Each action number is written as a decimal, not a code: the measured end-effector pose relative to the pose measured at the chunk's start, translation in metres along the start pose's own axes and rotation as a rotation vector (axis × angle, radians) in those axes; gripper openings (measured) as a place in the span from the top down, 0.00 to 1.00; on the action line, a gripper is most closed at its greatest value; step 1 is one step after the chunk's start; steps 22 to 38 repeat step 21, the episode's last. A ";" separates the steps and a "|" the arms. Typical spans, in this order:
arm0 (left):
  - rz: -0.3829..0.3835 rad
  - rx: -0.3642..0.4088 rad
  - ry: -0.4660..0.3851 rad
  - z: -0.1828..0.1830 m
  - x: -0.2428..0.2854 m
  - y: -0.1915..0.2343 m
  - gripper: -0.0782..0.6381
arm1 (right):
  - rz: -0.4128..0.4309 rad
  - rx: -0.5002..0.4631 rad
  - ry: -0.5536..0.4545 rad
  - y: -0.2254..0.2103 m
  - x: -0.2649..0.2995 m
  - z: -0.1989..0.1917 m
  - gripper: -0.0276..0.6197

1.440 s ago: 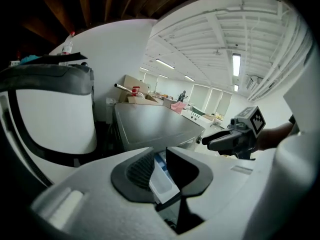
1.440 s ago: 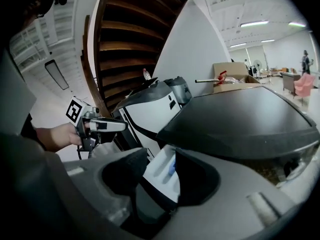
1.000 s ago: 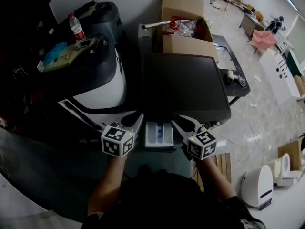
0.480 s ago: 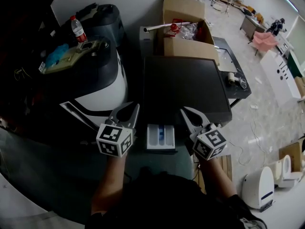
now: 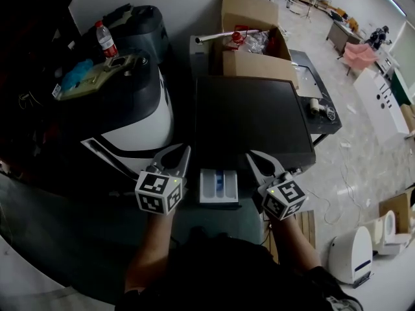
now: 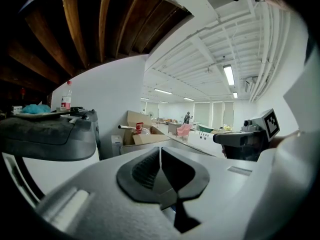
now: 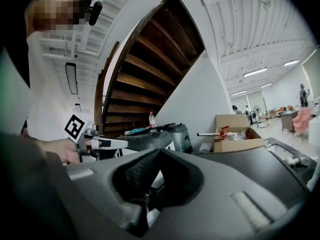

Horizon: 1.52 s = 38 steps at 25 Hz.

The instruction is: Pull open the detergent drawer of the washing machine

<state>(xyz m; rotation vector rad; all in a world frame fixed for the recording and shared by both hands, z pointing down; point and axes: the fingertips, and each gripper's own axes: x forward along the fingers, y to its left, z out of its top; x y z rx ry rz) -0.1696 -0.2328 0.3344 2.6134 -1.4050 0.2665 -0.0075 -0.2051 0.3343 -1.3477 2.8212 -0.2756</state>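
I am holding both tools out ahead of me, one on each side of the pulled-out drawer, each square-marked cube sitting just above my wrist. The left tool (image 5: pixel 183 151) has just been closing its ribbed black pads, which are now meeting in a thin seam with nothing between them. The right tool (image 5: pixel 250 156) is keeping its pads pressed flat together, gripping nothing. The detergent drawer (image 5: pixel 218 185), a white plastic tray with a blue compartment, is jutting out from the front edge of the washing machine (image 5: pixel 249 115) near its left corner, apart from both tools. The machine's top is showing as a smooth, dark, flat rectangle. Beyond its far edge an open cardboard box (image 5: pixel 249 24) is standing.
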 end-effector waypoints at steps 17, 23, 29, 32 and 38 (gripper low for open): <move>-0.029 -0.025 0.020 -0.012 0.004 -0.009 0.87 | 0.024 0.000 0.033 0.006 0.002 -0.014 0.95; -0.034 -0.023 0.018 -0.012 0.004 -0.009 0.87 | 0.022 0.005 0.035 0.007 0.001 -0.017 0.95; -0.034 -0.023 0.018 -0.012 0.004 -0.009 0.87 | 0.022 0.005 0.035 0.007 0.001 -0.017 0.95; -0.034 -0.023 0.018 -0.012 0.004 -0.009 0.87 | 0.022 0.005 0.035 0.007 0.001 -0.017 0.95; -0.034 -0.023 0.018 -0.012 0.004 -0.009 0.87 | 0.022 0.005 0.035 0.007 0.001 -0.017 0.95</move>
